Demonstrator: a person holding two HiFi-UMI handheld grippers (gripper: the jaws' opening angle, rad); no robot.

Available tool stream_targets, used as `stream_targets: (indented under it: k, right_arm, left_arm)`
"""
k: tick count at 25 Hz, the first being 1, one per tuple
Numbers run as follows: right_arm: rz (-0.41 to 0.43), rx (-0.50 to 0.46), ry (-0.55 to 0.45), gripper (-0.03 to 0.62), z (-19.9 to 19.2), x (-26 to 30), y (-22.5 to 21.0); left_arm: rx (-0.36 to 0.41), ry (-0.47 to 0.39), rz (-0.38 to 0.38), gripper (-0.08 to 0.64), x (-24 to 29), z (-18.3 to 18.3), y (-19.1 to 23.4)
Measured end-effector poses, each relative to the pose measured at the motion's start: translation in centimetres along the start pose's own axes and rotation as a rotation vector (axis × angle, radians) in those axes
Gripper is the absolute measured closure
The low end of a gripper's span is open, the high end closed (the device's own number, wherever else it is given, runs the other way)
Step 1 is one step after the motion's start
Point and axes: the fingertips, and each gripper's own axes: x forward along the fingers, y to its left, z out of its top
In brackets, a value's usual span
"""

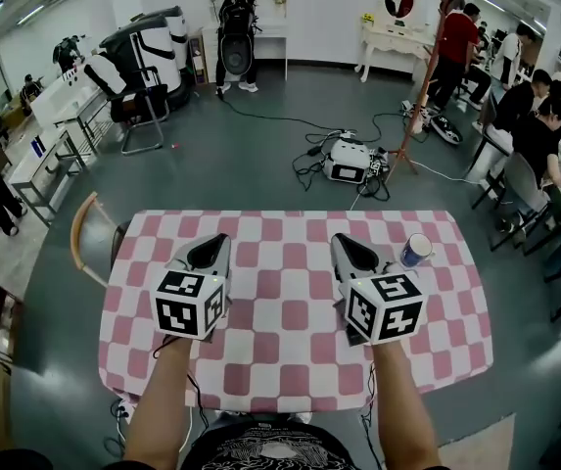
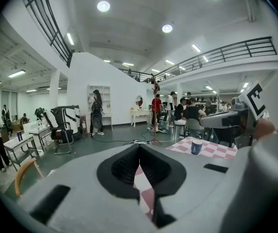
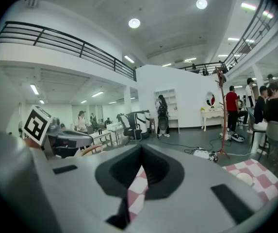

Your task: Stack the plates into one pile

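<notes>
My left tongs (image 1: 210, 242) and my right tongs (image 1: 345, 244) are both shut tight and hold nothing. They hang side by side over the checked worktop (image 1: 290, 360). I see no plates, only a blue cup (image 1: 416, 251) by my right tongs. So I cannot tell the step or the next move.
</notes>
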Motion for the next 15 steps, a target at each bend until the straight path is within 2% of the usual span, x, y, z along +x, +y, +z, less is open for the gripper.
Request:
stream_targets:
  k: [15]
  right_arm:
    - [-0.001,-0.007,-0.002,0.588,-0.4,0.1,0.5]
  left_arm:
    - [0.001,0.02,0.0,0.558,0.0,-1.2,0.2]
